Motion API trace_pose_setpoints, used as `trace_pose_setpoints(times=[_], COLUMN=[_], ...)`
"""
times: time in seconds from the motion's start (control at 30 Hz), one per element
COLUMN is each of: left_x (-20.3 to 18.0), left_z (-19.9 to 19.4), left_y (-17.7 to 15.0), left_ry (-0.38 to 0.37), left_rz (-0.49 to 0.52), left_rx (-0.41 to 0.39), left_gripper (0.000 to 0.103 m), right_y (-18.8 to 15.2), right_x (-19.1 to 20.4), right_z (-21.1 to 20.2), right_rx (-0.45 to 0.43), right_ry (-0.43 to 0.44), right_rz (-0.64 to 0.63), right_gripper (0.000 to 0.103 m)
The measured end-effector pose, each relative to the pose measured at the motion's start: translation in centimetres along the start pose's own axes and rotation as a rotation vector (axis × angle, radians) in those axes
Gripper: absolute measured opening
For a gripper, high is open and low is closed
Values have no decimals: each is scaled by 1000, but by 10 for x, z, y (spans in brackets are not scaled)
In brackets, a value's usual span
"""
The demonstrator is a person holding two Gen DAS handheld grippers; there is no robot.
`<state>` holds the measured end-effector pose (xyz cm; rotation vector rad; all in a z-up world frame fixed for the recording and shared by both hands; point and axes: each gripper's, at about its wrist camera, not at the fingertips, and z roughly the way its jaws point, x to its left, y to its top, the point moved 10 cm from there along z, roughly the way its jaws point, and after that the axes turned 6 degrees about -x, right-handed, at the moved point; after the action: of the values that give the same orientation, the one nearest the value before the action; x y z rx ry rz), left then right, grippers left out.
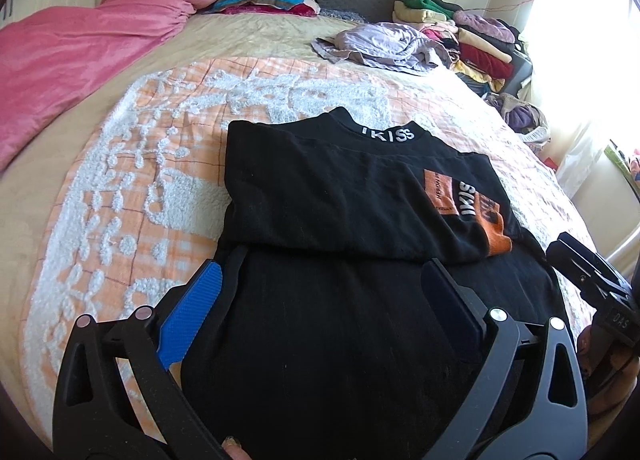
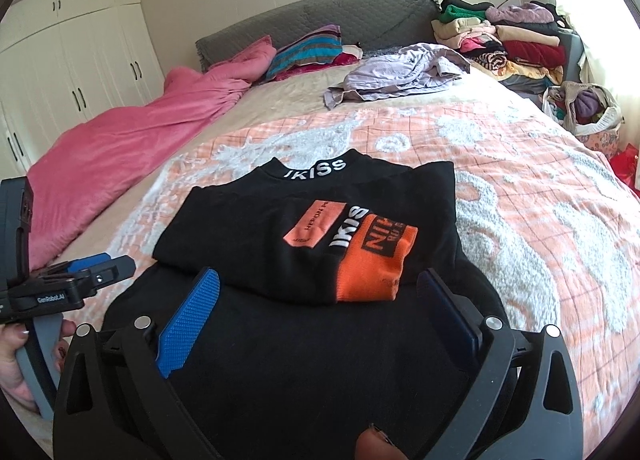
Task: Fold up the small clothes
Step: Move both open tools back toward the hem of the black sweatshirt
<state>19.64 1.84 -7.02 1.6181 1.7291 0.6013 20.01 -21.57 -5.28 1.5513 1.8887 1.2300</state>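
Orange-checked bedspread (image 1: 132, 180) under folded black top (image 1: 340, 196), both tongs (image 1: 320, 292) (image 2: 320, 296) agape, seemingly empty.

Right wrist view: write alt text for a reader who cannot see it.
A partly folded black top with orange patches and white IKISS lettering lies on an orange-and-white bedspread, framed by the open right tongs. The left tongs hover at the left edge; a pink blanket and clothes pile lie behind.
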Motion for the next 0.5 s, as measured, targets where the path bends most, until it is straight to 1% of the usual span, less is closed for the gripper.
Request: trace_pose_setpoints(times=[0.33, 0.5], left_x=[3, 8], left_z=[-21, -30], left_y=[-11, -19], left_ry=[-3, 19], left_rz=[13, 36], left_rx=[-12, -16], left_gripper=[93, 93], right_y=[-12, -22], right_x=[7, 5], right_z=[-26, -38], right_rx=[-11, -3], right_ry=[3, -1], right_rz=[46, 72], right_gripper=[99, 99])
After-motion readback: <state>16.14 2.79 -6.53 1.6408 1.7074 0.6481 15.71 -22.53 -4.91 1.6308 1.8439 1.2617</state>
